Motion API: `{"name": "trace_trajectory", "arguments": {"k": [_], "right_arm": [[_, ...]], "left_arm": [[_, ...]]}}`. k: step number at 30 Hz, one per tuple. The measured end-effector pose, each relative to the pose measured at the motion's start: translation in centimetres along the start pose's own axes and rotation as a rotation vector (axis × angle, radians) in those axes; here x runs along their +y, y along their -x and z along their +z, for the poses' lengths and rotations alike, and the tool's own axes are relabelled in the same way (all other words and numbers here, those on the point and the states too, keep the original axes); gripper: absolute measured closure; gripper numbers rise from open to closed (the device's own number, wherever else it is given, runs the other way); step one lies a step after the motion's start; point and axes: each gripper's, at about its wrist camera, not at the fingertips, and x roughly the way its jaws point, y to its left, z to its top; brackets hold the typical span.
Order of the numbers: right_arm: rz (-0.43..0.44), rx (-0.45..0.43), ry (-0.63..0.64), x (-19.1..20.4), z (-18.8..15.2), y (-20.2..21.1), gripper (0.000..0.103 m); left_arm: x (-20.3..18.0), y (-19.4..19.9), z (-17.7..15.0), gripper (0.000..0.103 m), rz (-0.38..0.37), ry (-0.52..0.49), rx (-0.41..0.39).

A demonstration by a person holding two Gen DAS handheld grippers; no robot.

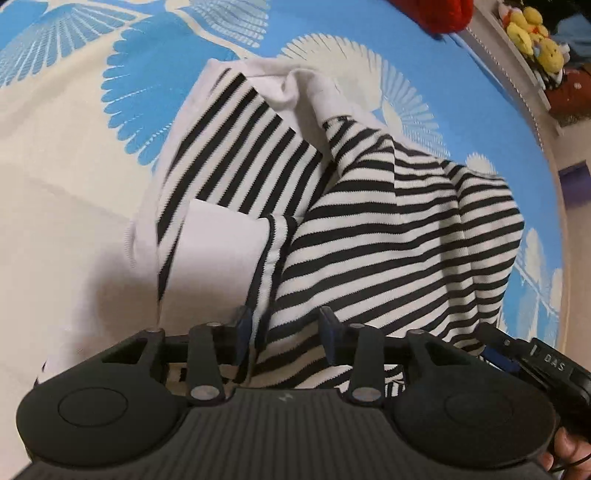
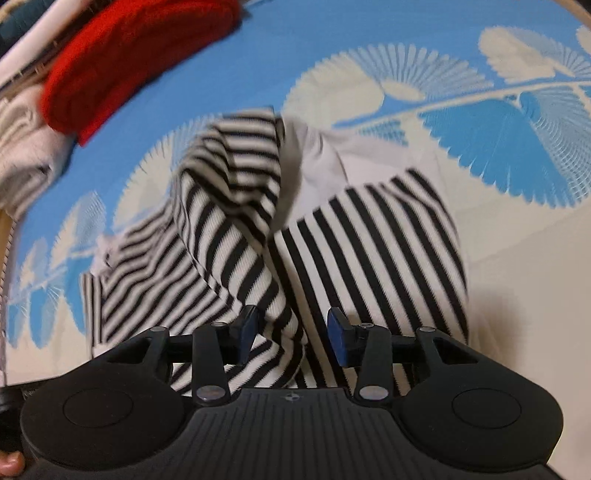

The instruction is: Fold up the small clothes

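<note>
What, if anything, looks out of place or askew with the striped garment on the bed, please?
The striped top lies rumpled and unevenly folded on the blue patterned bedsheet: one half is bunched over the other, its stripes running crosswise, not yet a flat, square fold.

My two wrist cameras look steeply down, close over the same striped garment on the bedspread.

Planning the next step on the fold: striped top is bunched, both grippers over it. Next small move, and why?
Probably lower the left gripper and close on the striped top; both it and the right gripper are open with cloth between, and the top still lies crumpled.
</note>
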Motion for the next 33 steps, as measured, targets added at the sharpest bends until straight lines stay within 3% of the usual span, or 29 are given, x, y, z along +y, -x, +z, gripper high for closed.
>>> {"name": "trace_trajectory", "arguments": {"k": [1, 2, 3, 5, 7, 9, 11, 13, 15, 16, 17, 19, 20, 21, 23, 27, 31, 32, 33], "right_arm": [[-0.004, 0.005, 0.005, 0.0, 0.0, -0.3, 0.062], [-0.003, 0.005, 0.012, 0.0, 0.0, -0.4, 0.070], [0.009, -0.009, 0.018, 0.2, 0.0, -0.3, 0.099], [0.055, -0.067, 0.000, 0.1, 0.5, 1.4, 0.099], [0.168, -0.169, -0.022, 0.5, 1.1, 5.3, 0.099], [0.262, -0.300, 0.030, 1.3, 1.1, 10.0, 0.099], [0.316, -0.401, 0.118, 1.9, -0.2, 14.2, 0.099], [0.381, -0.372, 0.193, 2.3, -1.8, 15.8, 0.099], [0.390, -0.139, 0.343, 3.4, -3.4, 13.7, 0.098], [0.357, -0.017, 0.427, 4.0, -4.5, 12.1, 0.096], [0.279, 0.036, 0.499, 4.5, -5.6, 10.7, 0.096], [0.142, 0.000, 0.510, 4.4, -5.9, 9.5, 0.087], [0.125, -0.017, 0.475, 4.0, -5.4, 9.3, 0.087], [0.127, -0.043, 0.413, 3.4, -4.6, 9.2, 0.082], [0.102, -0.095, 0.258, 1.8, -2.9, 8.9, 0.072], [0.034, -0.096, 0.065, -0.5, -1.2, 6.9, 0.063], [0.031, -0.026, -0.101, -2.5, -0.7, 3.6, 0.063], [0.034, -0.008, -0.130, -2.8, -0.7, 2.9, 0.063], [0.032, 0.003, -0.152, -2.9, -1.0, 1.9, 0.063]], "left_arm": [[-0.4, -0.1, 0.1, 0.099, -0.016, -0.018, 0.001], [-0.7, 0.1, 0.2, 0.102, -0.032, -0.027, -0.017], [-1.1, 0.9, 0.5, 0.102, -0.047, -0.036, -0.064], [-2.0, 3.3, 1.1, 0.102, -0.101, -0.087, -0.203], [-2.1, 5.7, 1.7, 0.102, -0.216, -0.092, -0.328], [-1.7, 7.5, 2.1, 0.102, -0.299, -0.089, -0.409], [-1.0, 8.3, 2.5, 0.102, -0.327, -0.090, -0.436], [0.1, 7.5, 3.0, 0.098, -0.262, -0.088, -0.343], [1.3, 4.8, 3.3, 0.096, -0.062, -0.095, -0.167], [2.3, 3.5, 3.2, 0.094, 0.059, -0.073, -0.094], [3.4, 3.0, 3.1, 0.094, 0.117, -0.026, -0.069], [4.9, 3.5, 3.1, 0.093, 0.051, 0.073, -0.068], [4.8, 4.0, 3.2, 0.082, 0.001, 0.081, -0.074], [4.4, 4.6, 3.3, 0.059, -0.036, 0.071, -0.091], [3.8, 5.3, 3.0, 0.036, -0.087, 0.057, -0.110], [1.8, 3.9, 2.0, 0.036, -0.170, 0.051, -0.012], [1.0, 1.9, 0.9, 0.039, -0.147, 0.041, 0.024], [0.7, 1.7, 0.7, 0.044, -0.141, 0.045, 0.020], [0.5, 1.6, 0.6, 0.056, -0.138, 0.047, 0.016]]}}
